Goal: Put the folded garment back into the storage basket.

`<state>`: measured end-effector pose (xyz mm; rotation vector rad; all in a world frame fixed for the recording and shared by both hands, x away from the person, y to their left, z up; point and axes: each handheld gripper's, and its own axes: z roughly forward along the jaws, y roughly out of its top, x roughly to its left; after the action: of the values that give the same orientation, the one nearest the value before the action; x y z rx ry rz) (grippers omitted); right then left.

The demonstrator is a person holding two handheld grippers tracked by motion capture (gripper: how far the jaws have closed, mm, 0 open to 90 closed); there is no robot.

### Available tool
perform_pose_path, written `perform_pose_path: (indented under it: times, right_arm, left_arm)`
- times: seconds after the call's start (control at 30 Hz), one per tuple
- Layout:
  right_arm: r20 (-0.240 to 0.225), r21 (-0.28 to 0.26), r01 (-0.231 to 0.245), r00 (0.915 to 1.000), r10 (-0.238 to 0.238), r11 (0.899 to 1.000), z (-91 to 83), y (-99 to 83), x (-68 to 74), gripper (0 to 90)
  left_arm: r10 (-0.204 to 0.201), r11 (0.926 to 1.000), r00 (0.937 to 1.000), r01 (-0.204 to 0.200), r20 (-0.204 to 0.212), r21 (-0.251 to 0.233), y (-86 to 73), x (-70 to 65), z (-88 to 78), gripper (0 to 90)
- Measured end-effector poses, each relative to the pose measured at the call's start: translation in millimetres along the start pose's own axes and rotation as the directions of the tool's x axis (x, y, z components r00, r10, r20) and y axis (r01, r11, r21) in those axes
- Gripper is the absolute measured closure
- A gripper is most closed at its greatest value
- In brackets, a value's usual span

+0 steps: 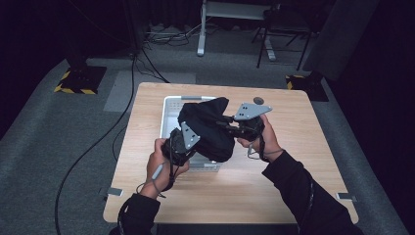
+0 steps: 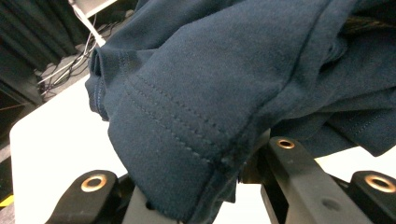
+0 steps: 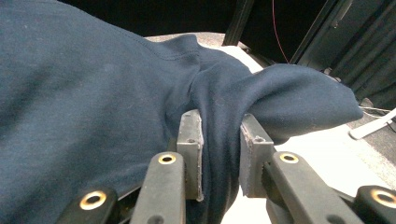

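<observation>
A dark navy garment (image 1: 208, 128) is held bunched and crumpled in the air. A double-stitched hem is seen along one edge, above the white basket (image 1: 169, 105)

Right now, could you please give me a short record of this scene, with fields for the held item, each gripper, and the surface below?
held item: dark navy cloth garment, bunched, lifted above the basket
left gripper: shut on a stitched hem of the garment
right gripper: shut on a fold of the garment
container: white plastic basket, under the garment
surface: light wooden table
</observation>
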<state>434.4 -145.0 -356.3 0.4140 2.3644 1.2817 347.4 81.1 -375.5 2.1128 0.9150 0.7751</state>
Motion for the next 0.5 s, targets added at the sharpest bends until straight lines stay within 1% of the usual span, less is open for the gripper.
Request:
perform_pose_path:
  times: [0.5]
  right_arm:
    - [-0.022,0.014,0.026,0.9994,-0.026,1.0,21.3,8.9,7.2,73.9]
  left_arm:
    - [-0.025,0.9995,0.9995,0.025,-0.022,0.019,-13.0,10.2,-0.7,75.3]
